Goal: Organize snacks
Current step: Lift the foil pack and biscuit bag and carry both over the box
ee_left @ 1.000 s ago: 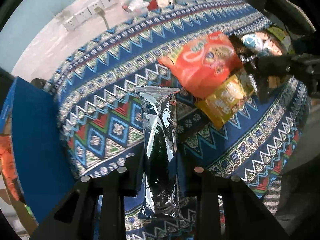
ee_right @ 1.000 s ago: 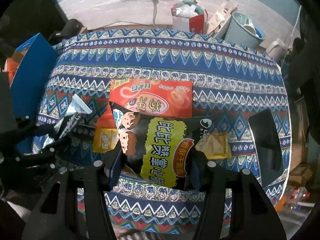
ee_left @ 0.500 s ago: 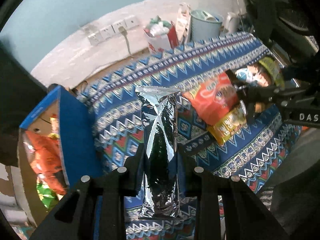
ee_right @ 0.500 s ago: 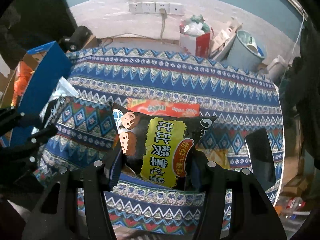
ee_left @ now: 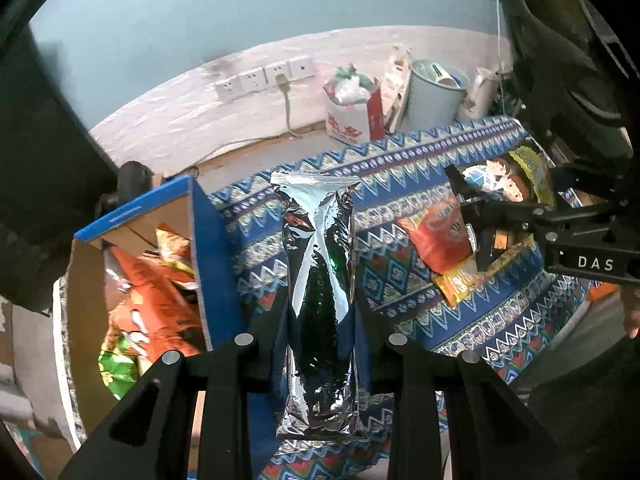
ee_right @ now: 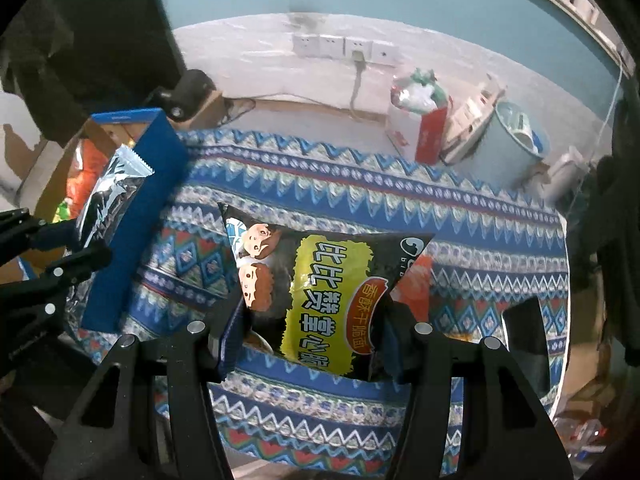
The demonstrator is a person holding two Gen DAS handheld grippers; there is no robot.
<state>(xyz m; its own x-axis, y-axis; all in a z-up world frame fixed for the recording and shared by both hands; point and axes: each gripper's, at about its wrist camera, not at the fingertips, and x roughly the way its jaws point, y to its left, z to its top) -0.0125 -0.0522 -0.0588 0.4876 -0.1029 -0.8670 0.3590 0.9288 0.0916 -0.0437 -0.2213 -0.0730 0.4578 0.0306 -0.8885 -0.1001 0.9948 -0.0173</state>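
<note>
My left gripper (ee_left: 320,344) is shut on a long silver foil snack pack (ee_left: 320,280), held upright above the table next to the open blue cardboard box (ee_left: 208,248). The box holds orange and green snack bags (ee_left: 148,292). My right gripper (ee_right: 308,332) is shut on a black and yellow snack bag with cartoon faces (ee_right: 320,284), lifted over the table. It also shows in the left wrist view (ee_left: 508,180). An orange bag (ee_left: 440,236) and a yellow pack (ee_left: 460,284) lie on the patterned tablecloth (ee_left: 392,264).
The blue box (ee_right: 136,216) stands at the table's left edge. A dark flat object (ee_right: 524,344) lies on the cloth at the right. Behind the table are a red and white bag (ee_right: 416,128), a pale bucket (ee_right: 504,140) and wall sockets (ee_right: 344,48).
Both grippers have risen and tilted up with their packs. The left one has moved left, so the open blue box now shows beside the silver pack. The black bag is higher off the cloth.
</note>
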